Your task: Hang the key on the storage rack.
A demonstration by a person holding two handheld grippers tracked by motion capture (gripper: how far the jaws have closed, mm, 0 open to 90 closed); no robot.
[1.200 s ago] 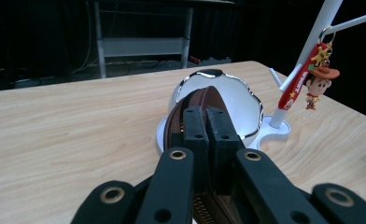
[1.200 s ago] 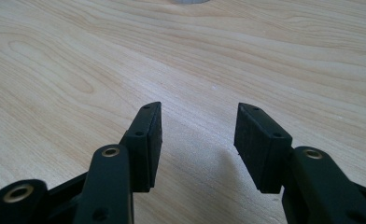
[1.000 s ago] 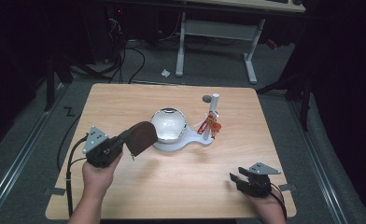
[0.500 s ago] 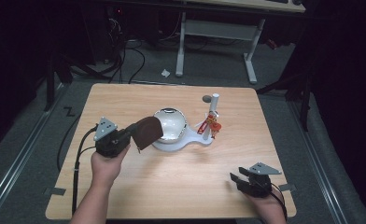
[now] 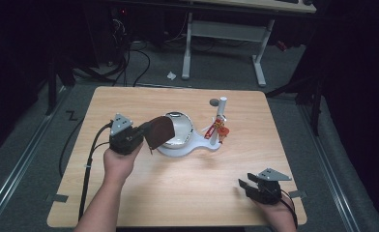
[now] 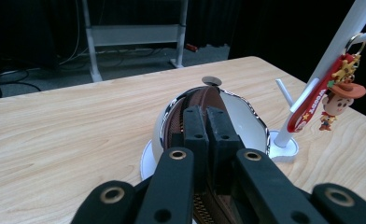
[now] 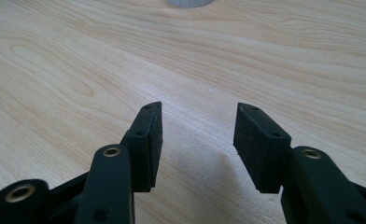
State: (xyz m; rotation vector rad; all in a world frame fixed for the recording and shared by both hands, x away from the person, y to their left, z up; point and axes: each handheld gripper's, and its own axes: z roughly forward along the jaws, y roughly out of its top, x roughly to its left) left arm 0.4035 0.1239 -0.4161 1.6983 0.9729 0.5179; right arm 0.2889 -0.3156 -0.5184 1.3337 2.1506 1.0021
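Note:
My left gripper (image 5: 146, 134) is shut on a brown zippered pouch (image 5: 160, 133), which hangs at the left rim of a shiny white bowl (image 5: 181, 127). In the left gripper view the two jaws (image 6: 207, 116) stand pressed together on the pouch (image 6: 200, 95), with the bowl (image 6: 247, 122) just behind it. The bowl rests on a white stand (image 5: 187, 151) with an upright post (image 5: 221, 110). A red strap and cowboy-figure keychain (image 5: 217, 129) (image 6: 336, 100) hang from the post. My right gripper (image 5: 245, 186) rests near the table's front right corner, open and with nothing between its jaws (image 7: 197, 126).
The wooden table (image 5: 178, 193) has a small grey disc (image 5: 213, 102) behind the post. Beyond the far edge are a desk frame (image 5: 224, 34) and cables (image 5: 129, 53) on the floor. The left gripper's cable (image 5: 88, 159) trails off the table's front left.
My left gripper has carried the pouch to the right and slightly farther away, up to the bowl's rim. The right gripper has stayed in place.

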